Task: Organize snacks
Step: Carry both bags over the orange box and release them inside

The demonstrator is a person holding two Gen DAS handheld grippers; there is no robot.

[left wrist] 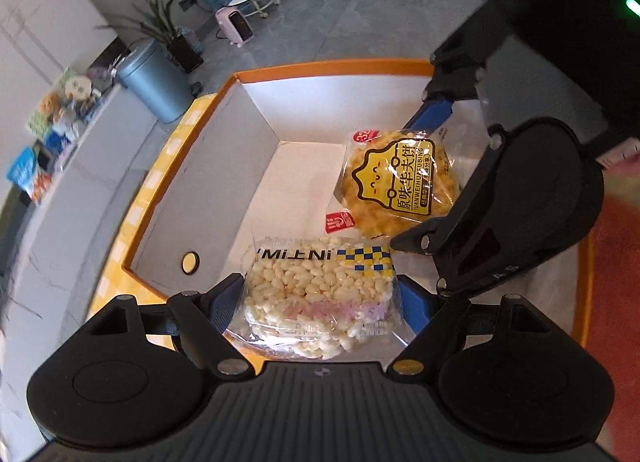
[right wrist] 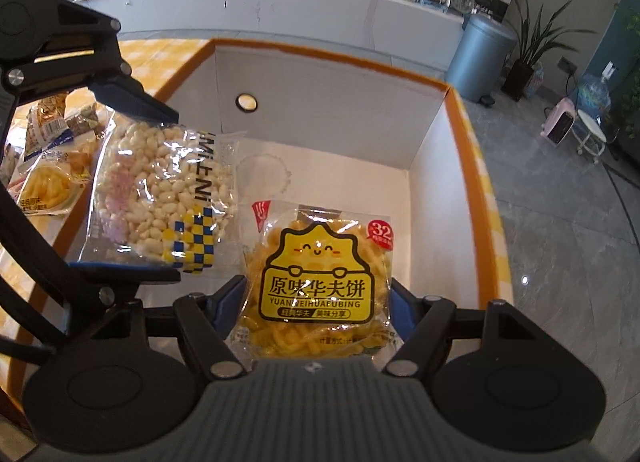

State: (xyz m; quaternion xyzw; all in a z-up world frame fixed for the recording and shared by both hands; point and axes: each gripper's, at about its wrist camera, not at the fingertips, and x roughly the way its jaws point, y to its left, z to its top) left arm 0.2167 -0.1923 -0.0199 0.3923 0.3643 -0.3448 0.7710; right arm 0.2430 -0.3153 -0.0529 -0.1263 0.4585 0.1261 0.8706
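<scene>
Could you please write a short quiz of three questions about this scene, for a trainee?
1. True or false: the left gripper is shut on the puffed rice cake packet.
2. Which packet sits between the right gripper's fingers?
A. the yellow waffle biscuit packet
B. a blue crisp bag
C. a chocolate bar
3. Fill the gap: both packets are held over the white box with the ______ rim.

Key:
1. True; the fingers press on both sides of the packet.
2. A.
3. Orange.
</scene>
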